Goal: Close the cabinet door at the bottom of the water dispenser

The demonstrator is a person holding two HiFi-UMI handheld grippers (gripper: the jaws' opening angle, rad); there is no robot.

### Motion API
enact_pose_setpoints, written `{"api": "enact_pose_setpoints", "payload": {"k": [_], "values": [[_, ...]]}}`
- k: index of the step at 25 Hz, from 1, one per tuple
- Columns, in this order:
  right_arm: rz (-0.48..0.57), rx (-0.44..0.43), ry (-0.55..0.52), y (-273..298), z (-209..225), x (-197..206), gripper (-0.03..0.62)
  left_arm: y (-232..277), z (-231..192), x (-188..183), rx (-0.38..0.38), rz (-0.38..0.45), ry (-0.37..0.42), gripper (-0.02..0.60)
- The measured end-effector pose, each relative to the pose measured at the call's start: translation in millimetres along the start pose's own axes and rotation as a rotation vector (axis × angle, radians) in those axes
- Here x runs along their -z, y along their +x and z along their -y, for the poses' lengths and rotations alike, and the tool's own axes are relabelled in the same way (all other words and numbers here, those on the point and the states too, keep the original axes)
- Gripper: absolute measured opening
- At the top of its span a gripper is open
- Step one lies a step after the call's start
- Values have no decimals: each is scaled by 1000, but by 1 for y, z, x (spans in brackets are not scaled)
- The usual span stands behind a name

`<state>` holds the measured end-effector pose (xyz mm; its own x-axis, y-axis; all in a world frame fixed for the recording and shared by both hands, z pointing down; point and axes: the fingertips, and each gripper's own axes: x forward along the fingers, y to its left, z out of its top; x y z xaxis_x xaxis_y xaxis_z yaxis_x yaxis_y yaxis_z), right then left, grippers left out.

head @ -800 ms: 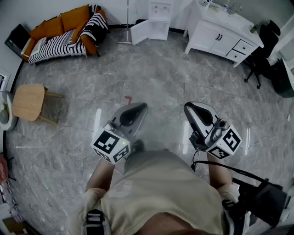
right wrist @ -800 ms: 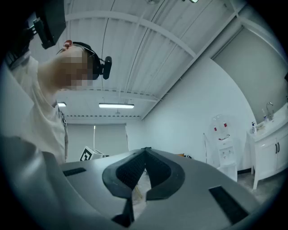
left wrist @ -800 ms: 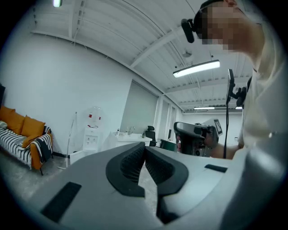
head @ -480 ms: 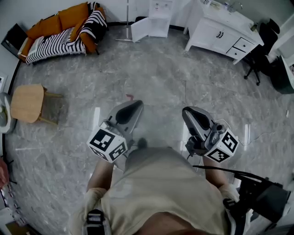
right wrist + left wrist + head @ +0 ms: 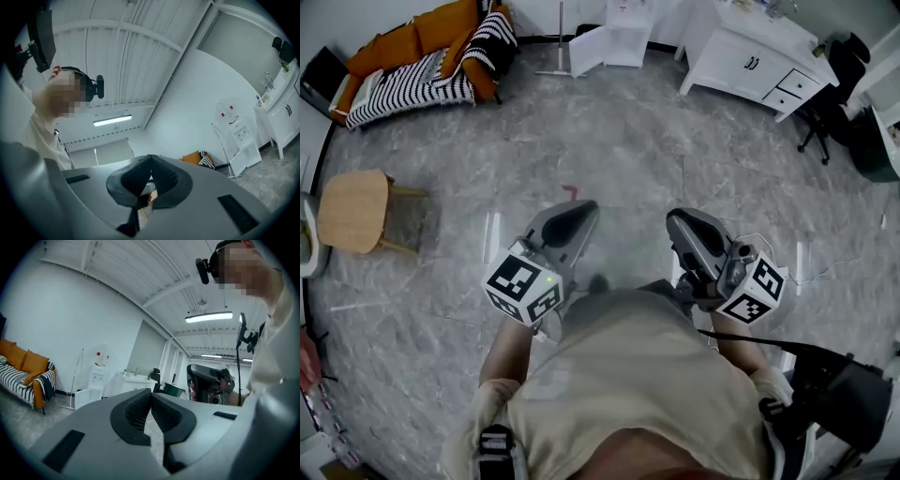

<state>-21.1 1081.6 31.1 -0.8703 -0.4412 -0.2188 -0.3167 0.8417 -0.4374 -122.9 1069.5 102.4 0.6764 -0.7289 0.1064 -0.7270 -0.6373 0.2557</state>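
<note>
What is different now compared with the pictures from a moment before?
The head view has shifted slightly, so the sofa and the water dispenser sit nearer its top edge. Nothing was grasped or released. The left gripper and right gripper stay shut and empty; the cabinet door remains open.

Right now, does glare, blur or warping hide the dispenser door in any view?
Head view: fisheye bends the room, glare streaks on the floor, the dispenser small at the top edge, its door plainly open. Left gripper view: dark round rim, dispenser sharp but tiny. Right gripper view: tilted, dispenser clear.
</note>
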Motion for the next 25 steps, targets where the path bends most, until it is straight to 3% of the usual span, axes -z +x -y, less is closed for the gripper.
{"api": "enact_pose_setpoints", "payload": {"k": [6, 14, 20, 25], "values": [[-44, 20, 19, 14, 8, 10, 14, -1, -12, 2, -5, 3, -40, -8], [-55, 6, 74, 26, 43, 7, 14, 27, -24, -4, -25, -21, -20, -8], [-56, -15, 91, 29, 81, -12, 14, 80, -30, -18, -22, -54, -1, -8], [-63, 21, 102, 7, 135, -36, 14, 148, -21, -33, 12, -65, 35, -8]]}}
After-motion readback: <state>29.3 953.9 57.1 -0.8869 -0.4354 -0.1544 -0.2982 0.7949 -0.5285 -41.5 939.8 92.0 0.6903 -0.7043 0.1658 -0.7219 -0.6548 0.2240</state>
